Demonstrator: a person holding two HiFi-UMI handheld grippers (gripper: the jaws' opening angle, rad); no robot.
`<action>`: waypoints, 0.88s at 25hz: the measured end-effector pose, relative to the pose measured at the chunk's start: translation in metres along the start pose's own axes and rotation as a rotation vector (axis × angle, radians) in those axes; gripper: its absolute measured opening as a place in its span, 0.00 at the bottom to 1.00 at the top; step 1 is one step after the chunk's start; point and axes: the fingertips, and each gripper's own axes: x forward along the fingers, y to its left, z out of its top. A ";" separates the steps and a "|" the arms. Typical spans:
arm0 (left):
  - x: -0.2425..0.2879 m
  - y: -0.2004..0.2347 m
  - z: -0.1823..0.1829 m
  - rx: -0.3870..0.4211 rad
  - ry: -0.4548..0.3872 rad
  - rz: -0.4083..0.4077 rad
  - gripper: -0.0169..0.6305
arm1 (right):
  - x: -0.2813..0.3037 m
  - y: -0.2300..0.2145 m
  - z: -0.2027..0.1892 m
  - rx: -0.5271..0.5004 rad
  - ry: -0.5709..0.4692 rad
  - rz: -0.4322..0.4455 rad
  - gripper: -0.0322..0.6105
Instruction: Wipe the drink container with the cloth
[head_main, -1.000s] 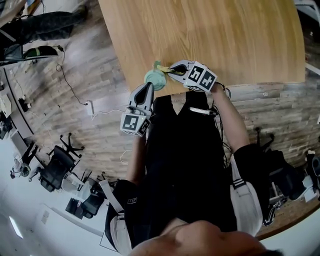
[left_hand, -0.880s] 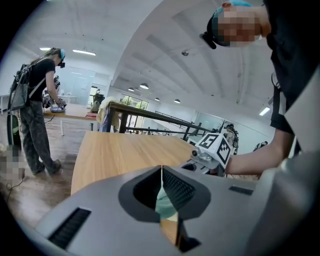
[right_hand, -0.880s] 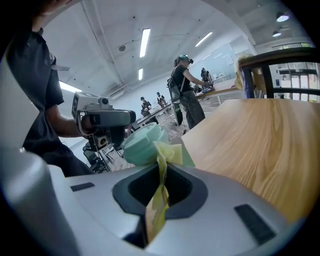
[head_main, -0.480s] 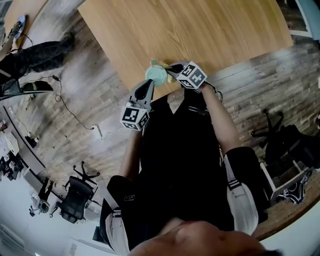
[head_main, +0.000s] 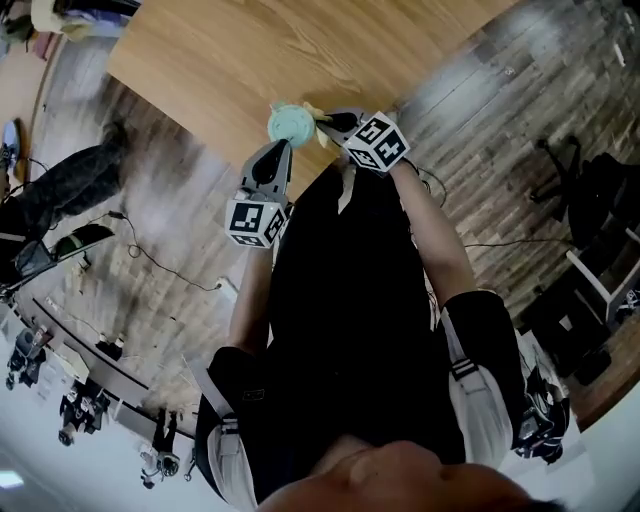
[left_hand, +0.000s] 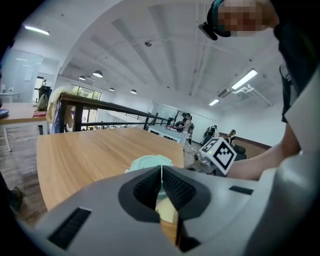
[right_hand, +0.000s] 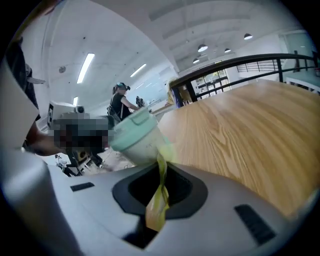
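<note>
1. Patterns of black and white squares, not letters, cover the right marker cube (head_main: 378, 142) and the left marker cube (head_main: 252, 221), one on each tool.
2. Faint marks show on the pale side of the drink container (right_hand: 134, 145) in the right gripper view, but they are too blurred to read.
3. The drink container stands at the near edge of the wooden table (head_main: 300, 50), just in front of the person. Its mint-green lid (head_main: 289, 123) is on top, and it sits between the two tools.
4. The right gripper (head_main: 333, 123) has its jaws clamped on the yellow cloth (right_hand: 159, 197). A twisted strip of cloth runs up from between the pads to the container's side and touches it just below the lid.
5. The left gripper (head_main: 277, 149) has its jaws closed tip to tip, with only a thin seam between them.
6. In the left gripper view those tips lie at the lid's near edge. In the head view the nose of the tool rests against the container from the person's left.
7. No view shows whether the left jaws nip any part of the container. A pale cream surface shows through the gap lower down between the pads.
8. Both of the person's forearms reach forward over a black top (head_main: 350, 330), above a plank floor (head_main: 500, 150).
</note>
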 end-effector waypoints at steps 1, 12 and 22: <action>0.001 0.000 0.000 -0.003 0.009 -0.001 0.07 | -0.010 0.005 0.005 0.003 -0.035 -0.003 0.12; 0.008 -0.005 0.001 -0.022 0.012 -0.014 0.07 | -0.046 0.037 0.027 -0.058 -0.158 -0.012 0.12; 0.008 0.010 0.006 0.005 -0.030 -0.063 0.07 | 0.011 0.014 -0.032 -0.103 -0.019 -0.069 0.12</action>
